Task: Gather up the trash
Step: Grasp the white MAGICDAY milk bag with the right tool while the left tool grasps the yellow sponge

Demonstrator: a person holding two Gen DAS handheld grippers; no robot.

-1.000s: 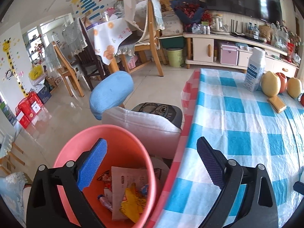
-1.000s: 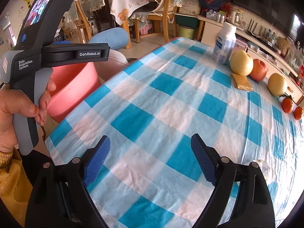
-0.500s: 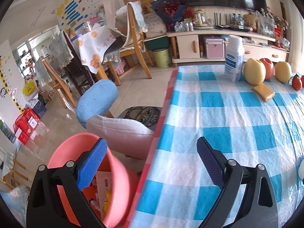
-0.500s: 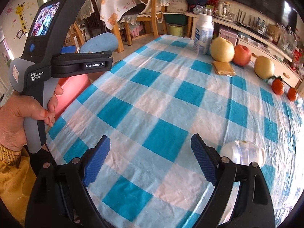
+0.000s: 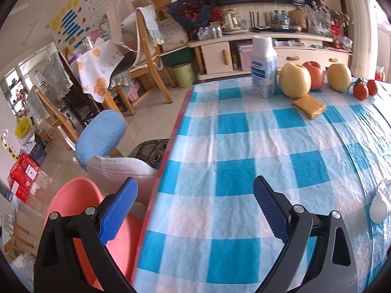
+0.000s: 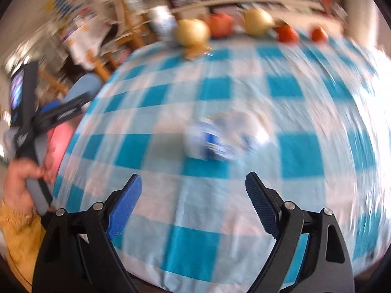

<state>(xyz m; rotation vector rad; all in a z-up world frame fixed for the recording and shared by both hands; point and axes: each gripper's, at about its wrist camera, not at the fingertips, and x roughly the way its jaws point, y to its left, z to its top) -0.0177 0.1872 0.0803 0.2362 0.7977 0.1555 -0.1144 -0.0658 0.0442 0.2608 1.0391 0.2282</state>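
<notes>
A crumpled white and blue wrapper (image 6: pixel 223 139) lies on the checked tablecloth (image 6: pixel 220 85), blurred, a short way ahead of my right gripper (image 6: pixel 193 190), which is open and empty. In the left wrist view the same white thing (image 5: pixel 379 207) peeks in at the right edge. My left gripper (image 5: pixel 195 200) is open and empty over the table's left edge, with the pink trash bucket (image 5: pixel 73 200) below its left finger. The left tool and the hand holding it (image 6: pixel 22 185) show at the left of the right wrist view.
At the table's far end stand a white bottle (image 5: pixel 264 67), apples (image 5: pixel 294 80), a tan packet (image 5: pixel 309 106) and small red fruits (image 5: pixel 360 90). A chair with a blue back (image 5: pixel 101 136) sits by the table's left side. Wooden chairs and a cabinet fill the background.
Both views have swung right across the table. The bucket has slid to the lower left of the left view. The wrapper now sits ahead of the right gripper, which has rolled. Both stay open.
</notes>
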